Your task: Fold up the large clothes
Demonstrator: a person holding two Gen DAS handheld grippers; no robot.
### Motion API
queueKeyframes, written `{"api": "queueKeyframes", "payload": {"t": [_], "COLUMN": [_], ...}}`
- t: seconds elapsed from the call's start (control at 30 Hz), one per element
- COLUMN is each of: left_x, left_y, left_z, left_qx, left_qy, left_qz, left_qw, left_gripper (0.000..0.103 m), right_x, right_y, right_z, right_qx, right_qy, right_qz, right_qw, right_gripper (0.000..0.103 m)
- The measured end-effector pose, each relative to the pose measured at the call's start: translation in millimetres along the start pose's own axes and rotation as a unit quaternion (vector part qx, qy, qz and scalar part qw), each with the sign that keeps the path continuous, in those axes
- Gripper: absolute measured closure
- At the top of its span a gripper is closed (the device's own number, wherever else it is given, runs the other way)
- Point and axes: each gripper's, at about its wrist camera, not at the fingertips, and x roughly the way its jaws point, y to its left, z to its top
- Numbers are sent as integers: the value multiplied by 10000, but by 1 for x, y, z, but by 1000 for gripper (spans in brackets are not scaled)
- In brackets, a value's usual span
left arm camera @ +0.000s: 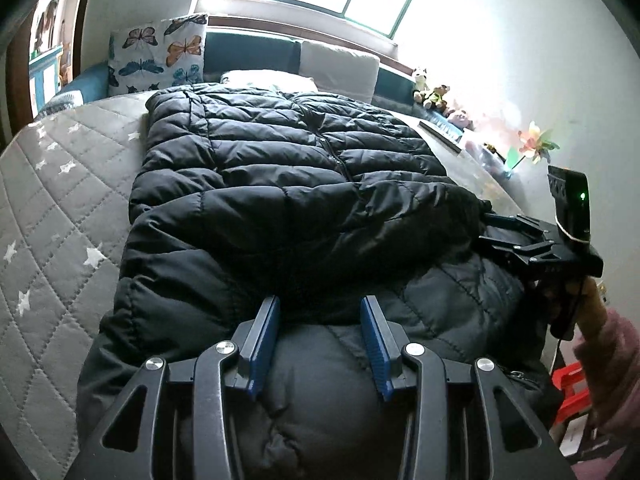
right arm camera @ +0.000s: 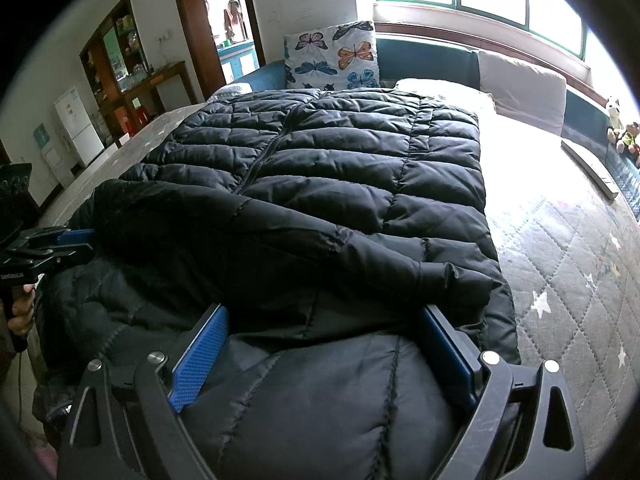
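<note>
- While a black puffer jacket (left arm camera: 288, 184) lies lengthwise down the middle of a grey quilted mattress (left arm camera: 60, 184), zipper up, both hand-held grippers sit at its near end.
- One sleeve (right arm camera: 320, 240) is folded across the body, just ahead of both grippers.
- Left gripper (left arm camera: 320, 328): blue pads set narrowly apart, with a bulge of jacket padding between them; whether they actually pinch it cannot be told.
- Right gripper (right arm camera: 324, 344): jaws spread wide, straddling a thick mound of the jacket without closing on it.
- Handling, as a judgement: the jacket looks light, soft and springy, with a smooth, probably slippery shell. A shallow pinch may slide off; a deep bite on a seam or the hem should hold better.
- Open mattress lies on both sides of the jacket.
- Far end: a butterfly pillow (left arm camera: 158, 54) and cushions under a bright window.
- Soft toys (left arm camera: 432, 88) sit at one side near the wall, well apart from the jacket.
</note>
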Motion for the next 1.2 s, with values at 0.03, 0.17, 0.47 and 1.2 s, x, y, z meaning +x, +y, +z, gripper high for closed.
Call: {"api": "queueKeyframes", "payload": {"t": [0.03, 0.17, 0.47, 1.2], "left_x": [-1, -18, -63, -67], "left_y": [-3, -16, -13, -50], "left_z": [1, 11, 28, -23], "left_qx": [76, 238, 580, 1120], "left_qy": [11, 81, -301, 169], "left_qz": [65, 179, 477, 371], "left_qw": [9999, 9995, 9967, 9929], "left_gripper": [58, 58, 52, 52], "right_x": [-1, -12, -76, -69], "right_y": [1, 3, 13, 13], "right_z": [0, 3, 6, -24], "right_qx": [-11, -114, -372, -551], "right_qy": [13, 132, -170, 107], "right_qz": [-1, 11, 210, 145], "right_qw": [10000, 9998, 9989, 9983], "right_gripper": [1, 1, 1, 1]}}
